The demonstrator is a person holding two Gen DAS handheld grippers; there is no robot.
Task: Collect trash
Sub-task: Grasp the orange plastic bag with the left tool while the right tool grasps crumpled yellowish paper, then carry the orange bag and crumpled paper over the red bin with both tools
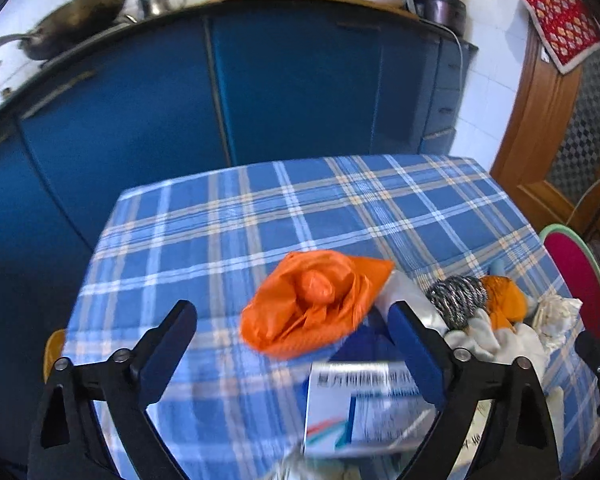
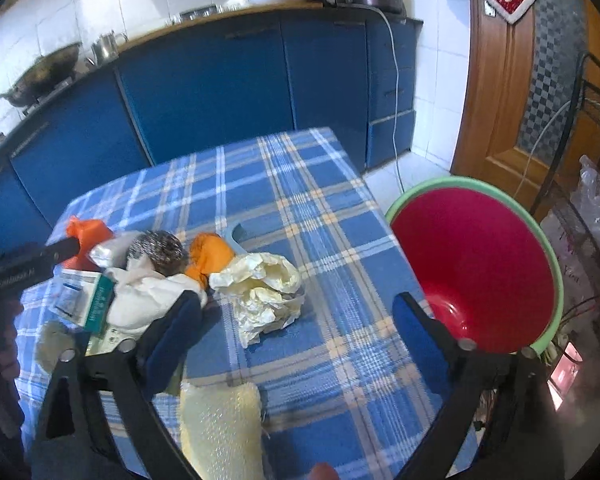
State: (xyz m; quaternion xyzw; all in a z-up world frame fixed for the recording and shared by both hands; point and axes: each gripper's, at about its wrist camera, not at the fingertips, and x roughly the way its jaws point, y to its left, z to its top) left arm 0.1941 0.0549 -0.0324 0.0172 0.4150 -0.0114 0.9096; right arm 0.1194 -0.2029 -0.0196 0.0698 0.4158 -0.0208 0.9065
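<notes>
Orange crumpled plastic bag (image 1: 314, 302) lies on the blue plaid tablecloth (image 1: 220, 240) straight ahead of the left gripper (image 1: 294, 336), whose blue-padded jaws stand wide apart and hold nothing. Just nearer the camera, between the jaws, sits a blurred white cardboard medicine box with blue print (image 1: 360, 404). To the right the rest of the rubbish is heaped: a grey steel-wool scouring ball (image 1: 456, 300), a smaller orange plastic wad (image 1: 504, 298) and a crumpled cream paper sheet (image 1: 556, 310). I judge the bag to be the target; the jaws should straddle its bunched middle and close where the folds are thickest, since thin film slips. The box edge lies close and could be nipped along with it.

From the right wrist, the right gripper (image 2: 296, 332) is likewise spread wide and empty, hovering over bare cloth. The crumpled cream paper sheet (image 2: 260, 292) is just beside its left pad, the nearest piece to take. A red plastic basin with a pale green rim (image 2: 480, 264) stands off the table's right edge and looks like the place for the trash, so any carry goes rightward past the table corner. A pale yellow bubble-textured strip (image 2: 220, 428) lies near the camera between the jaws. The left tool's dark arm crosses the pile at far left, so both arms working the heap could collide.
</notes>
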